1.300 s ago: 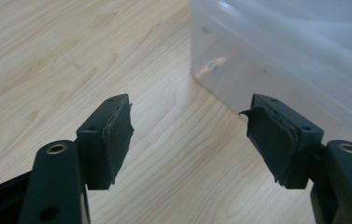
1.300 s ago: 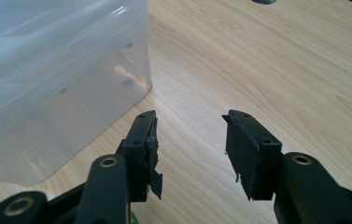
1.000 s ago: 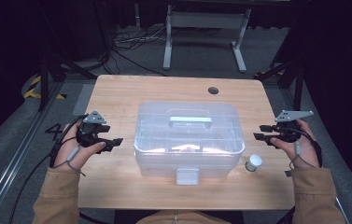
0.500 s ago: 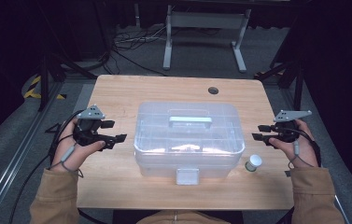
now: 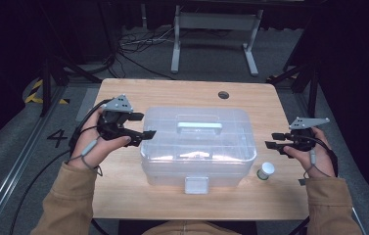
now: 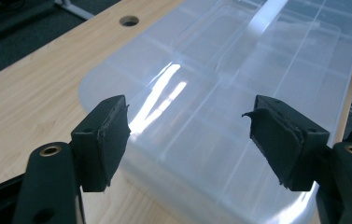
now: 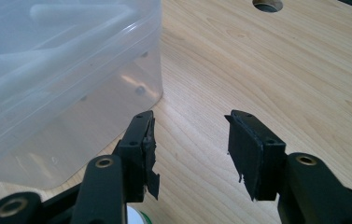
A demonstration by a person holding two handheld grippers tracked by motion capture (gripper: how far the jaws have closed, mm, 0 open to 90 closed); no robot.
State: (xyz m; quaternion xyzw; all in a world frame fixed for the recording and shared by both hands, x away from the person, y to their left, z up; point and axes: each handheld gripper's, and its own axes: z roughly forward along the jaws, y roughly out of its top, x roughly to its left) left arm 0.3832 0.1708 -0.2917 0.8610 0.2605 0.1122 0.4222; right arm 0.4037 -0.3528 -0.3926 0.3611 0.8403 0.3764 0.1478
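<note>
Left gripper [image 5: 138,128] fingers [image 6: 101,135] gape wide over the left end of the clear lidded plastic box [image 5: 196,147]; right gripper [image 5: 279,141] fingers [image 7: 253,151] stand open, apart from the box's right end; box centred on the pale wooden counter [image 5: 123,98]; better to close in level from both ends, avoiding the small white bottle [image 5: 265,171] by its right front corner.

Box [image 5: 196,147] mid-table [image 5: 123,196]; bottle [image 5: 265,171], probably upright, right of it.
</note>
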